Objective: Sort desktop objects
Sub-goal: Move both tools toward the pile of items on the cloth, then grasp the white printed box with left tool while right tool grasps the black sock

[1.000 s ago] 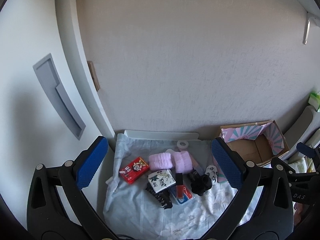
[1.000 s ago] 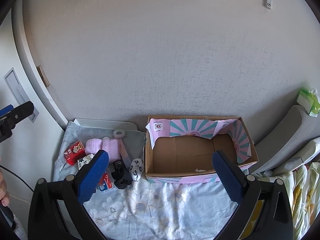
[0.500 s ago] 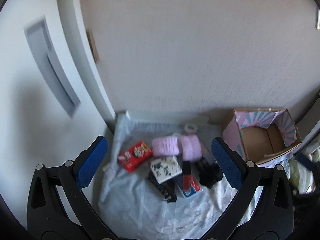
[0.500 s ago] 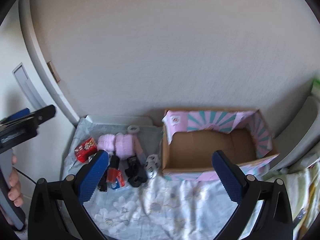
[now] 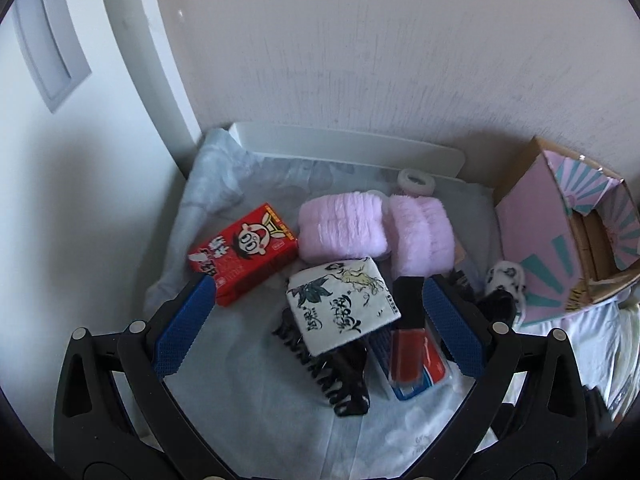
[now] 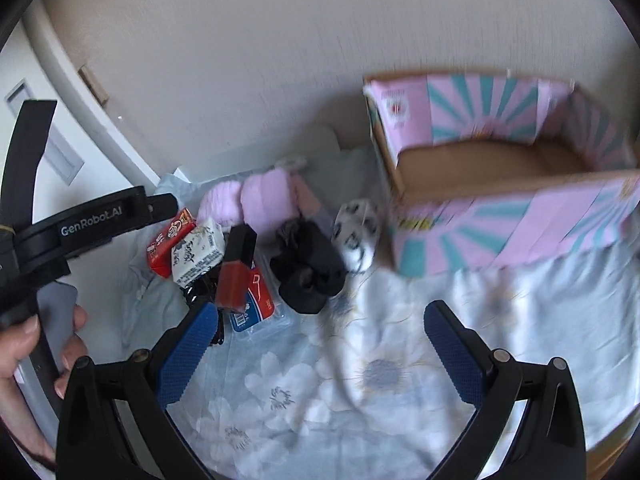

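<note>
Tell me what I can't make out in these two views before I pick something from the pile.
- Black hair claw: left wrist view, the ink-print white packet covers its upper part.
- Blue-and-red flat pack: left wrist view, the red nail polish bottle lies over its print.
- Cardboard box: right wrist view, motion blur; front wall hides the near floor.
- Black scrunchie: blurred.

This is a room in a home: a floral bedsheet covers the surface beside a plain wall, with fluffy pink bands, a hair claw and a snack box on it.
</note>
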`<state>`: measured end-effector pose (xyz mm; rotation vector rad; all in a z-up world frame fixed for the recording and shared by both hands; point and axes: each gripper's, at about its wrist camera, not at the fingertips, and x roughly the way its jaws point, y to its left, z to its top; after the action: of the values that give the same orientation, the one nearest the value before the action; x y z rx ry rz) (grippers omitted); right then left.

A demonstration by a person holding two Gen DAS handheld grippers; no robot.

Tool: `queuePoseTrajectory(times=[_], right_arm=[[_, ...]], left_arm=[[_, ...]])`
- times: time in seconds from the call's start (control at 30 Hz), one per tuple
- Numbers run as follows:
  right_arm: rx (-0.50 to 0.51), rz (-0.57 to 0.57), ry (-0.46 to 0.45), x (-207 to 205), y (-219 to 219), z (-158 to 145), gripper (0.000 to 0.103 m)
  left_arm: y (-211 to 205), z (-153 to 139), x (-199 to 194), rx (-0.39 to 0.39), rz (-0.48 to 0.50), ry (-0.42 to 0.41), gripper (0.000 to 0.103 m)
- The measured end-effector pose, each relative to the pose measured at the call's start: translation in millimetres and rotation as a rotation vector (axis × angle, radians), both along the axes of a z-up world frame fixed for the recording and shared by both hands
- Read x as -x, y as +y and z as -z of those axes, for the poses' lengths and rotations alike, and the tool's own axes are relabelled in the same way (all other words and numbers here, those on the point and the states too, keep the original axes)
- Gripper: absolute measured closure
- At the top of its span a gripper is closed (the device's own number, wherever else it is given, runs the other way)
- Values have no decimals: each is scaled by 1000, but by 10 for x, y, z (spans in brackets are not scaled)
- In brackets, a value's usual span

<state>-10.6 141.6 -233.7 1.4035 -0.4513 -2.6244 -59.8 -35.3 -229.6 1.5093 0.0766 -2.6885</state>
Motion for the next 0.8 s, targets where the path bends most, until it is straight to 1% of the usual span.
queuePoseTrajectory(times=[0.07, 0.2, 0.3, 0.37, 0.43, 0.5, 0.53, 0.57, 0.6, 0.63, 0.67, 0.7, 0.73, 0.8], right_arm=[[29, 16, -1, 29, -10, 117, 4], [75, 42, 15, 92, -37, 254, 6], [116, 57, 25, 150, -46, 324, 13], [145, 59, 21, 194, -49, 380, 27], [152, 61, 20, 227, -71, 430, 32], [153, 61, 27, 251, -92, 446, 35], [153, 60, 34, 258, -102, 447, 39], [154, 60, 39, 269, -104, 447, 41], [156, 58, 40, 290, -101, 461, 42], [166, 58, 40, 309, -95, 473, 46], [176, 57, 37, 322, -89, 480, 51], [192, 53, 32, 336, -83, 492, 54], [204, 49, 31, 343, -82, 503, 60], [205, 43, 34, 342, -95, 513, 66]], left_arm=[[5, 79, 27, -11, -3, 2, 0], [21, 129, 62, 1, 4, 3, 0], [37, 180, 91, 14, 1, -4, 0], [36, 222, 108, 25, -6, -9, 1], [31, 276, 133, 33, -10, -23, 2], [37, 319, 156, 42, -10, -29, 7], [40, 337, 164, 46, -8, -34, 10], [51, 354, 171, 47, -7, -36, 14], [58, 366, 169, 50, -5, -40, 19], [65, 383, 173, 54, -4, -47, 22], [70, 405, 177, 56, -2, -54, 26], [74, 419, 179, 55, 1, -58, 31], [79, 437, 179, 54, 6, -62, 34], [78, 446, 170, 58, 11, -60, 35]])
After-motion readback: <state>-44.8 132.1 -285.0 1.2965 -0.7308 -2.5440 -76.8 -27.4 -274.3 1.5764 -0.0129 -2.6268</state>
